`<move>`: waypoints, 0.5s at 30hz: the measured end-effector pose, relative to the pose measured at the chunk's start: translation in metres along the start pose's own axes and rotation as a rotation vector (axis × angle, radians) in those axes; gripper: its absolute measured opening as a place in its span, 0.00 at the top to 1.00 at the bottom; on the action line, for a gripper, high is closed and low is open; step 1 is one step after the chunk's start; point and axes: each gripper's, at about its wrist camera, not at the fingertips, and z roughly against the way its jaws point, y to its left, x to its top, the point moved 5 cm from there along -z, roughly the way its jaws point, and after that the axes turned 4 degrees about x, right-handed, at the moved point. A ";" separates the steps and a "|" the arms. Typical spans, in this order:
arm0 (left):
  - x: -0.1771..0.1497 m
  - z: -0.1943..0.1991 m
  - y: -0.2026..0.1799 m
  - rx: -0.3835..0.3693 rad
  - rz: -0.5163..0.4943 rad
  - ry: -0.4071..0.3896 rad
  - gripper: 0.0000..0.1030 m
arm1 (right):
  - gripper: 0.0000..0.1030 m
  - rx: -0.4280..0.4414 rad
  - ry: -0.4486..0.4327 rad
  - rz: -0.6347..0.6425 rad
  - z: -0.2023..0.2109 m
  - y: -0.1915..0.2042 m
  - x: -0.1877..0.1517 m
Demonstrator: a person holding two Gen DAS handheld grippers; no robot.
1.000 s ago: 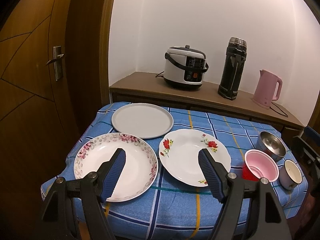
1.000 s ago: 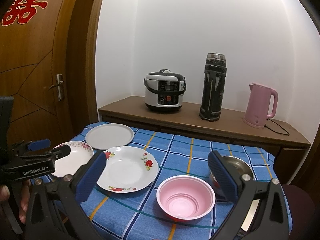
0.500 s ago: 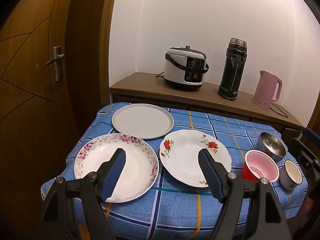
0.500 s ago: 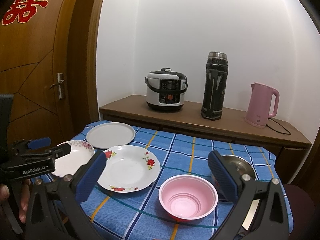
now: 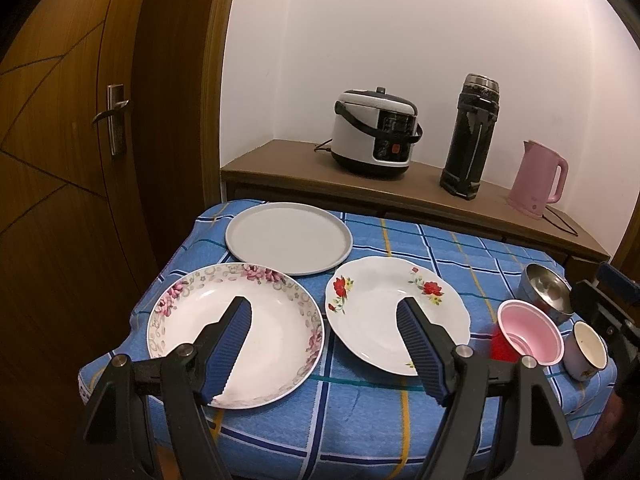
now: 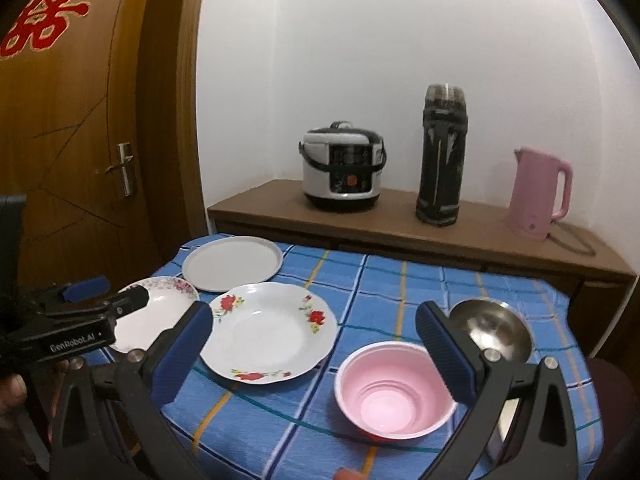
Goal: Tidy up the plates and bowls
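Our left gripper (image 5: 324,344) and right gripper (image 6: 312,344) hung spread and empty over the blue checked tablecloth (image 5: 360,412), where the round pink plastic bowl (image 6: 394,390) sat beside the steel bowl (image 6: 490,330); we judged pinching its rim squarely best.

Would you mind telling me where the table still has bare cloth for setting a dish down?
Bare cloth lies behind the red-flower plate and steel bowl, toward the sideboard. The left side is crowded: grey plate and pink-rimmed plate. Pink bowl and mug fill the near right corner.
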 end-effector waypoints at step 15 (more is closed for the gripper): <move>0.008 -0.019 0.011 0.006 0.003 0.016 0.25 | 0.01 0.006 0.038 0.027 -0.032 0.011 0.004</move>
